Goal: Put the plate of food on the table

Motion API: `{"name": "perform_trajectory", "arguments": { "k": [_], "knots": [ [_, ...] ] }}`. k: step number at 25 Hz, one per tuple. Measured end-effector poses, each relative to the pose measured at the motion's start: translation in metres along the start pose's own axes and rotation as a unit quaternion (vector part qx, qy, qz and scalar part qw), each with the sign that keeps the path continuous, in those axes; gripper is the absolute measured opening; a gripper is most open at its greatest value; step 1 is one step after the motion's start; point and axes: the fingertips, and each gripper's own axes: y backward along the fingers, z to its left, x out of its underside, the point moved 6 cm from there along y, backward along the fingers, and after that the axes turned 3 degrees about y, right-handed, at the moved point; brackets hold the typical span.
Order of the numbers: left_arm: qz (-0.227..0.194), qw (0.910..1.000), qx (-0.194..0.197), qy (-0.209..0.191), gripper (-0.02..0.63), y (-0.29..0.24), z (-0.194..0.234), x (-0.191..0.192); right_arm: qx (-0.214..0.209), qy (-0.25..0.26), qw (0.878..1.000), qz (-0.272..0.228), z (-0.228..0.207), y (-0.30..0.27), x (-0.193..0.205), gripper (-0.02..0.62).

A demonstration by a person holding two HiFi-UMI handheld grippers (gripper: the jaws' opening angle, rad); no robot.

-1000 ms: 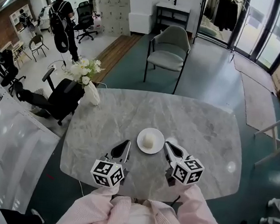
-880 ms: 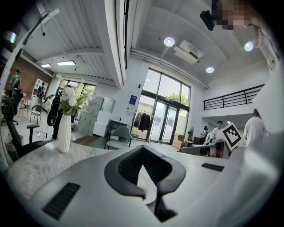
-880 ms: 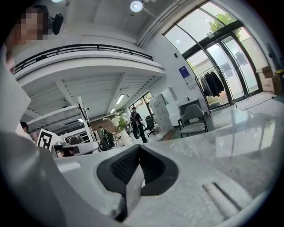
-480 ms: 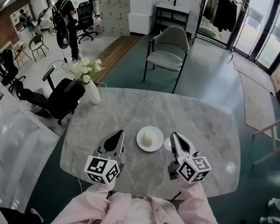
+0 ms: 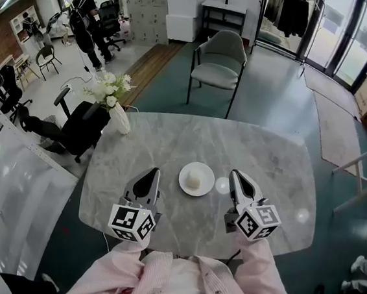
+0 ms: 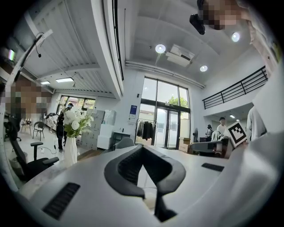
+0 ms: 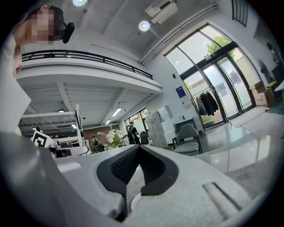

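- plate of food (image 5: pixel 196 178) sits flat mid-worktop (image 5: pixel 171 142), so I'd say it's delivered
- left claw (image 5: pixel 151 175) and right claw (image 5: pixel 236 177) flank it, both pinched closed, holding nothing, clear of the rim

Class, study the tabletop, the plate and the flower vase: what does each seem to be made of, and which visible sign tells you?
Tabletop: marble or marble-look stone, polished; grey veining and bright reflected spots.
Plate: probably glazed ceramic; plain white, smooth, thin rim.
Vase: perhaps ceramic or opaque glass; white and smooth, but too small to settle.
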Motion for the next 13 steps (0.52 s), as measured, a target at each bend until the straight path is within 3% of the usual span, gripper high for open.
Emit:
{"name": "perform_trajectory", "arguments": {
  "k": [13],
  "knots": [
    [0.002, 0.9999, -0.011, -0.004, -0.008, 0.0022, 0.0054, 0.0032, 0.012, 0.012, 1.0, -0.001, -0.005, 0.0026, 0.0002, 0.005]
  ]
}}
